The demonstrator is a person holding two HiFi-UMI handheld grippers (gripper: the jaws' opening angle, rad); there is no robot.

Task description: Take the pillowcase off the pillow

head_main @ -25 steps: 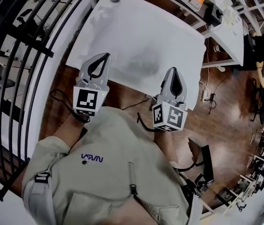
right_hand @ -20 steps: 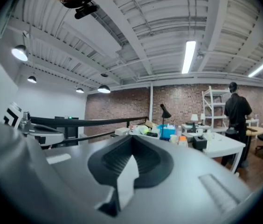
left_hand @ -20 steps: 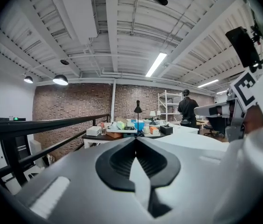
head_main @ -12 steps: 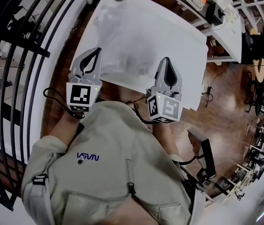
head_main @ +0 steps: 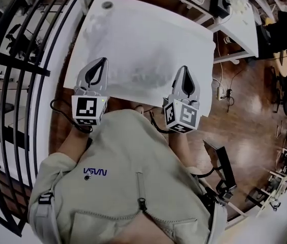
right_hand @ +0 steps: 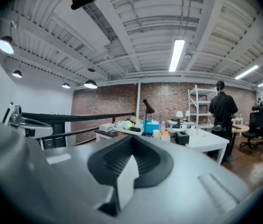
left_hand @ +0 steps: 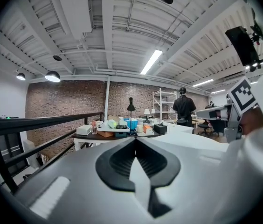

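Note:
A white tabletop [head_main: 148,39] lies in front of me in the head view, with a faint grey mottled patch [head_main: 146,72] near its middle. I cannot make out a pillow or pillowcase as a separate thing. My left gripper [head_main: 102,61] points over the table's near left edge and my right gripper [head_main: 184,69] over its near right edge. Both are shut with nothing between their jaws. The left gripper view shows the left gripper's [left_hand: 134,139] tips touching, and the right gripper view shows the same for the right gripper [right_hand: 132,137]. Both point roughly level across the room.
A black railing [head_main: 26,65] runs along the left. A small grey disc [head_main: 106,5] sits at the table's far left corner. Cluttered desks [head_main: 220,4] stand beyond, and a power strip [head_main: 221,91] lies on the wooden floor. A person in dark clothes [right_hand: 222,108] stands far off.
Both grippers shifted slightly over the table's near edge, forward and then back toward me. Their jaws stayed shut and empty.

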